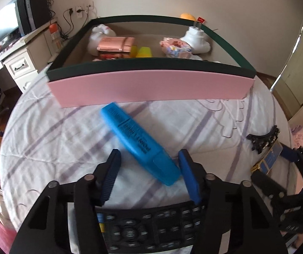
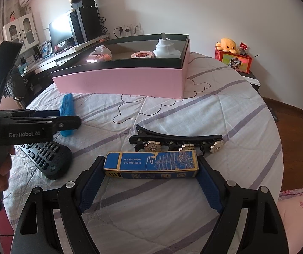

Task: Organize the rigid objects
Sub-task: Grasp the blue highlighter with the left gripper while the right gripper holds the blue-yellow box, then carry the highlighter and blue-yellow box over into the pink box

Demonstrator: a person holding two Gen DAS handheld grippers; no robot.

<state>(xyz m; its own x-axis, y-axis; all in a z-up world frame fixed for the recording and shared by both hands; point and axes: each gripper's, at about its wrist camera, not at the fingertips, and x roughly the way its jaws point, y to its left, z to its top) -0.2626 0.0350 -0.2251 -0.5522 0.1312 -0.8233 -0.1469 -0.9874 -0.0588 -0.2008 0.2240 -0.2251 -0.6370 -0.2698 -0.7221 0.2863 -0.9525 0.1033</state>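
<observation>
1. Highlighter: the fat blue plastic highlighter pen (image 1: 139,142) lies on the bed near the long pink box (image 1: 151,86), its cap end between the spread left gripper (image 1: 149,158).
2. It looks light, hard and smooth; pinch its flat sides.
3. The right gripper (image 2: 151,169) sits spread around the blue and gold cardboard box (image 2: 151,165).

A white wall (image 2: 215,10) with sockets (image 2: 128,29) backs a cluttered desk (image 1: 13,59), above a wooden floor (image 2: 295,127).
</observation>
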